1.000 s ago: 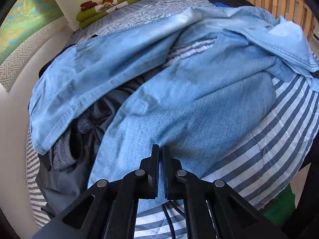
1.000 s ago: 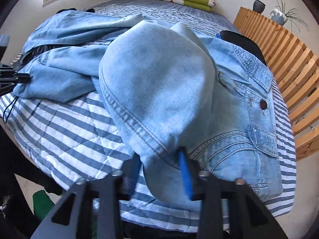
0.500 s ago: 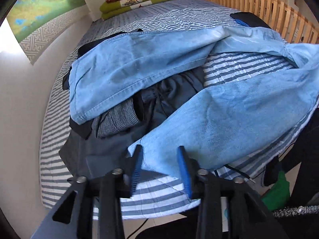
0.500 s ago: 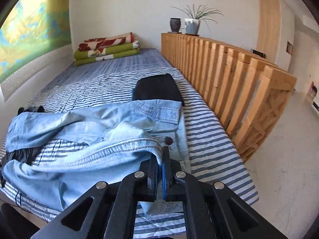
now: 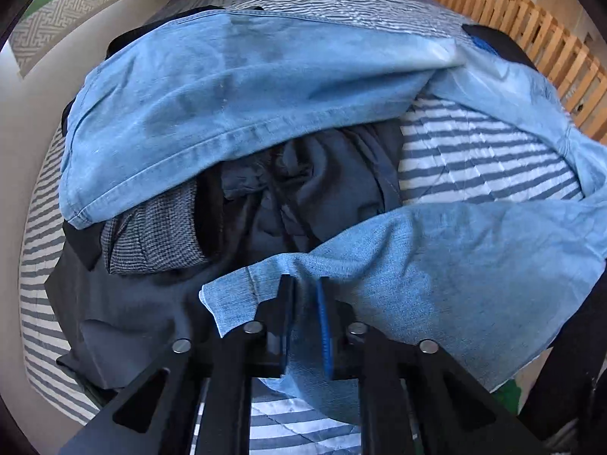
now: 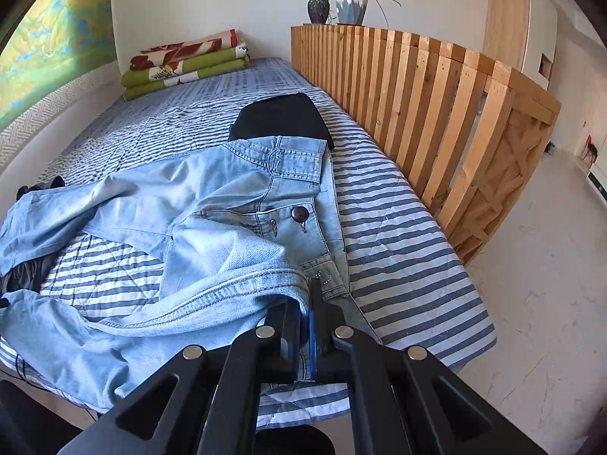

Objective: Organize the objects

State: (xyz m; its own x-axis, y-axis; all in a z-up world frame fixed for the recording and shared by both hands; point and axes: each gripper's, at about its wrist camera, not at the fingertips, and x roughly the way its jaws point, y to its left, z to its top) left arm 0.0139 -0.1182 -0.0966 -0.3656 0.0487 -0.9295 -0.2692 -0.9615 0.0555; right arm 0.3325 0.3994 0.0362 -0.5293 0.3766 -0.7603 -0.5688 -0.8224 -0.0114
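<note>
Jeans gripped at both ends
Left tool (image 5: 303, 299) has just closed on the hem, right tool (image 6: 305, 303) clamps the waistband; jeans (image 6: 212, 204) look soft, heavy, floppy.

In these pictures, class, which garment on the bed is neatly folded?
The black garment by the wooden slats: flat and squared, while the jeans sprawl and the dark clothes are heaped.

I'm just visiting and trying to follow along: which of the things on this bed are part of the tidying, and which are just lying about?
Part of the job:
- jeans, pinched by the left gripper at a leg end and by the right gripper at the waist
- dark clothes heaped beneath them
- black folded garment

Just lying about:
- folded blankets
- potted plant
- dark vase
- wooden railing
</note>
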